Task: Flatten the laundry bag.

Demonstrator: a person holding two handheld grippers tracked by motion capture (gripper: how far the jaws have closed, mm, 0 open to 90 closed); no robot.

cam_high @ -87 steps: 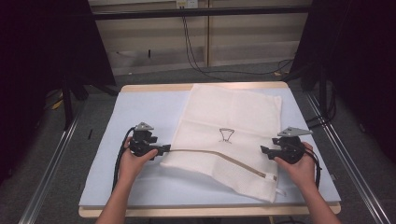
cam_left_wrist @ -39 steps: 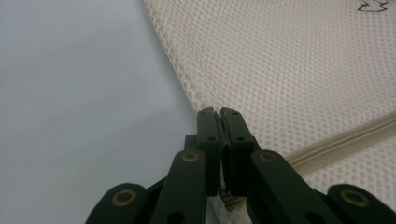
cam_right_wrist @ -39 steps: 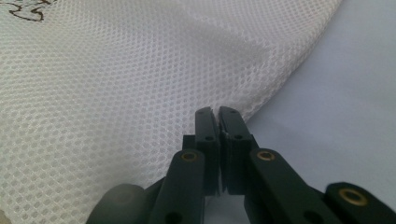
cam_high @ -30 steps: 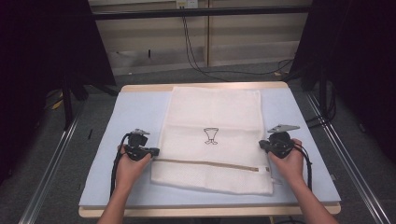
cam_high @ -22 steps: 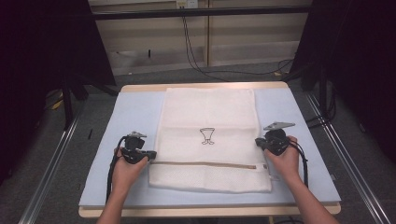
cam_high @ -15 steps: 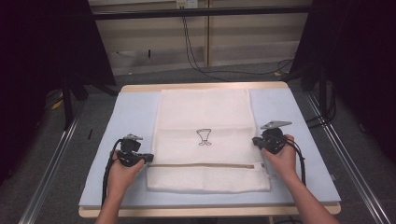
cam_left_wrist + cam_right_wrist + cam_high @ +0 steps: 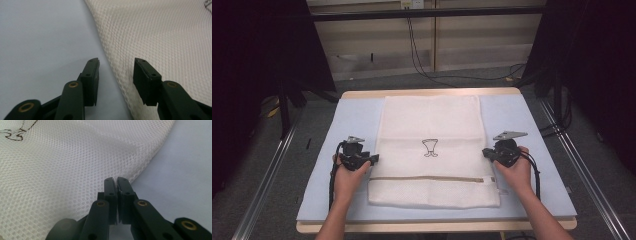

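Mesh laundry bag (image 7: 432,150) lies flat mid-desk (image 7: 337,125), long axis running away from the person, zipper across the near end. Left gripper (image 7: 371,160) sits at the bag's left edge; its fingers (image 7: 91,75) have just been opening, half apart, the edge between them unpressed. Right gripper (image 7: 486,153) pinches the right edge, fingers (image 7: 111,192) closed on mesh. A black goblet-like outline marks the centre; no readable writing.
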